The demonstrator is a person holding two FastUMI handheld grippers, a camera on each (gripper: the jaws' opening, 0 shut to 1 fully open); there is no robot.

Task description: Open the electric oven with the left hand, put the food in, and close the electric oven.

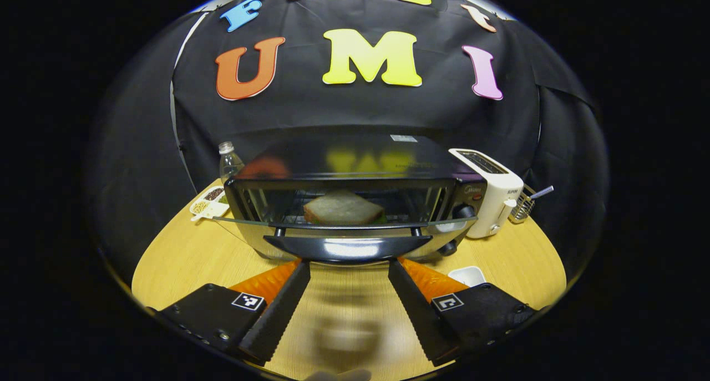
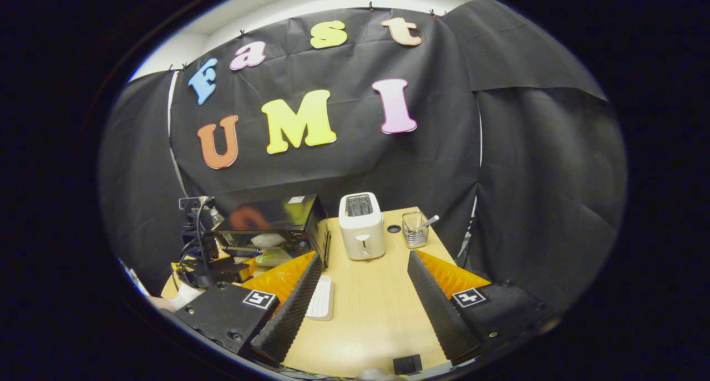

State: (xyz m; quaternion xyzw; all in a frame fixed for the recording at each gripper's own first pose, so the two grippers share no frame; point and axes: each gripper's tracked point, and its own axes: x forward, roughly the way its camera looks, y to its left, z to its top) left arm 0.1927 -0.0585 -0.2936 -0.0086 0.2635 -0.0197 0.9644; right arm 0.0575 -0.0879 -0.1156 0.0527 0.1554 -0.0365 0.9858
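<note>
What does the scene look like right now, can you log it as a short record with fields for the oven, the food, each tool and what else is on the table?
oven: on the wooden table, door hanging partly open
food: slice of bread inside the oven
left tool: open, empty, fingers either side of the door handle, not pressing it
right tool: open, empty, above the table
other items: white toaster, glass holder, water bottle, snack tray

We worked in a staged recording booth, not a real kitchen: black cloth hung as walls around one wooden table, which bore an oven, a toaster and a water bottle.
</note>
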